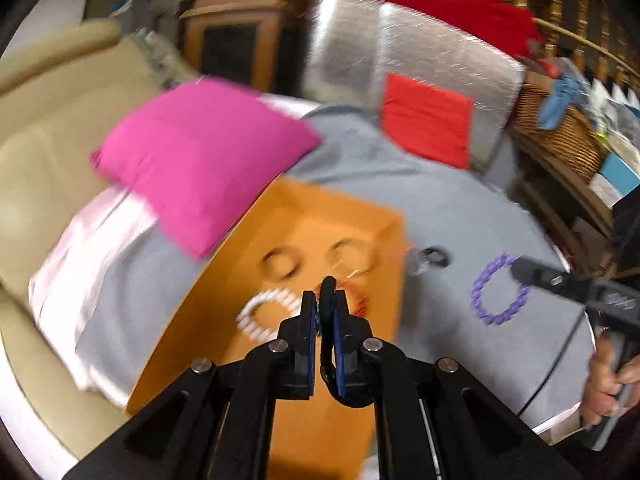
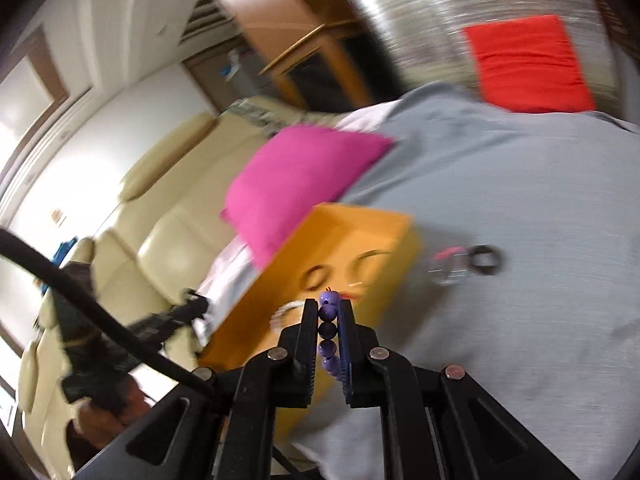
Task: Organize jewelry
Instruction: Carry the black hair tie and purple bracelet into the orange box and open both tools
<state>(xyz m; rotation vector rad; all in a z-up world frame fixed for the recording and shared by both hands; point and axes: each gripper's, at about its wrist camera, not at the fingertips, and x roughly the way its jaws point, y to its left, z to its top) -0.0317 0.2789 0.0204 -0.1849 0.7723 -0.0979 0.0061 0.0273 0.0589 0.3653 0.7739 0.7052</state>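
An open orange box (image 1: 280,360) lies on the grey sheet; it also shows in the right wrist view (image 2: 332,248). Inside it lie a white bead bracelet (image 1: 260,316), two thin ring-shaped pieces (image 1: 280,266) and a red piece, partly hidden. My left gripper (image 1: 324,300) is shut on a black bracelet (image 1: 328,344) above the box. My right gripper (image 2: 330,308) is shut on a purple bead bracelet (image 2: 329,332), which hangs as a loop in the left wrist view (image 1: 500,296), right of the box. A black ring (image 1: 436,256) with a clear piece lies on the sheet.
A pink cushion (image 1: 200,160) lies behind the box, a red cushion (image 1: 428,124) further back against a silver panel. A cream sofa (image 2: 132,240) stands on the left. A wicker basket (image 1: 560,132) stands at the far right.
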